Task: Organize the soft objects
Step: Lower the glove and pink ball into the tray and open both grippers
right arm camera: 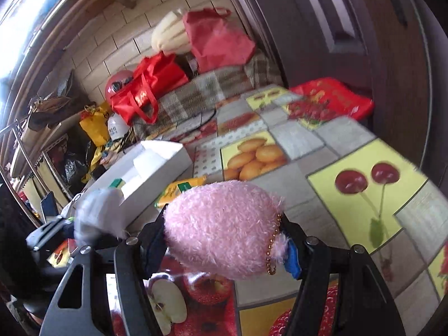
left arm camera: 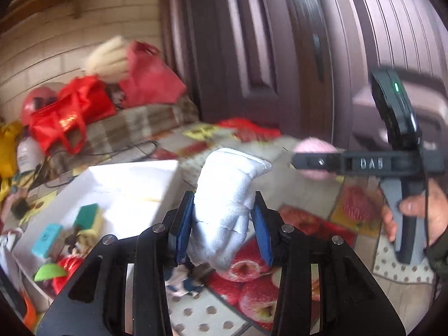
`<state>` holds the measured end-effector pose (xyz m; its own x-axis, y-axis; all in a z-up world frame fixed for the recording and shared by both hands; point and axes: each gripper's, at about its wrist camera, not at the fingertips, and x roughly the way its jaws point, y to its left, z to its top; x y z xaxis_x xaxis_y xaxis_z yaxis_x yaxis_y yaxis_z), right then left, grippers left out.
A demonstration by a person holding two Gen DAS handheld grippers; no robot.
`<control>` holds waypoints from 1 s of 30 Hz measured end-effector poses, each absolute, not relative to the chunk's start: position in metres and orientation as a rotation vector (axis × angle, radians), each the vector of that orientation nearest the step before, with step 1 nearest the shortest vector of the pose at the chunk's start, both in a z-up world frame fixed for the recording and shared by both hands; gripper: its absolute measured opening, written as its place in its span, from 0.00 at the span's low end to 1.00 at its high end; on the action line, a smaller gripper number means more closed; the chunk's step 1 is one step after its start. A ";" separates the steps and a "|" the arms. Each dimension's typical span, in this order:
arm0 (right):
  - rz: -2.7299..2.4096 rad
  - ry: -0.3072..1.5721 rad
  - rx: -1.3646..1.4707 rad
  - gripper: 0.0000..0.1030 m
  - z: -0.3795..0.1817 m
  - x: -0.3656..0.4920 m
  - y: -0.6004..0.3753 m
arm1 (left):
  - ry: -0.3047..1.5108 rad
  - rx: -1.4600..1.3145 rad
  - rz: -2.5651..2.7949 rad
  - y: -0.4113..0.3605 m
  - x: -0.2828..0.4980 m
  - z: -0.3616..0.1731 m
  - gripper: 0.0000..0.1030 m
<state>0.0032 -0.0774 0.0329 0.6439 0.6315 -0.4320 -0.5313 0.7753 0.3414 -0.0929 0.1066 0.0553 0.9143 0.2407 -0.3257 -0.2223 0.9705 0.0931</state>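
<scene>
A white stuffed cloth toy [left arm camera: 226, 196] stands upright between the blue pads [left arm camera: 183, 224] of my left gripper [left arm camera: 224, 207], which is shut on its lower half. My right gripper [right arm camera: 224, 224] is shut on a pink fluffy plush [right arm camera: 221, 229] with a gold bead chain [right arm camera: 273, 249]. In the left wrist view the right gripper [left arm camera: 308, 161] reaches in from the right, level, with the pink plush [left arm camera: 316, 156] in its jaws and a person's hand [left arm camera: 417, 212] on its handle. The white toy [right arm camera: 95, 212] shows blurred at the left of the right wrist view.
A white open box [left arm camera: 134, 173] [right arm camera: 156, 162] with a green-yellow sponge [left arm camera: 88, 217] and small items sits left on the fruit-print tablecloth [right arm camera: 364, 184]. A yellow packet [right arm camera: 182, 190] lies beside it. Red bags [right arm camera: 145, 89] are piled on a checked blanket at the back; a dark door [left arm camera: 266, 56] stands behind.
</scene>
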 end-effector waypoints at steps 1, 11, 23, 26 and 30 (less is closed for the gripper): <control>0.663 0.533 0.176 0.66 0.036 -0.003 -0.076 | 0.329 0.040 0.267 0.112 -0.101 0.056 0.38; 0.731 0.440 0.046 0.66 0.047 -0.043 -0.033 | 0.333 -0.072 0.502 0.169 -0.142 0.052 0.39; 0.799 0.407 -0.101 0.66 0.047 -0.073 0.023 | 0.343 -0.106 0.524 0.180 -0.152 0.047 0.39; 0.804 0.415 -0.101 0.66 0.046 -0.072 0.031 | 0.345 -0.109 0.534 0.184 -0.153 0.047 0.39; 0.806 0.425 -0.090 0.66 0.046 -0.067 0.041 | 0.349 -0.116 0.554 0.192 -0.154 0.046 0.39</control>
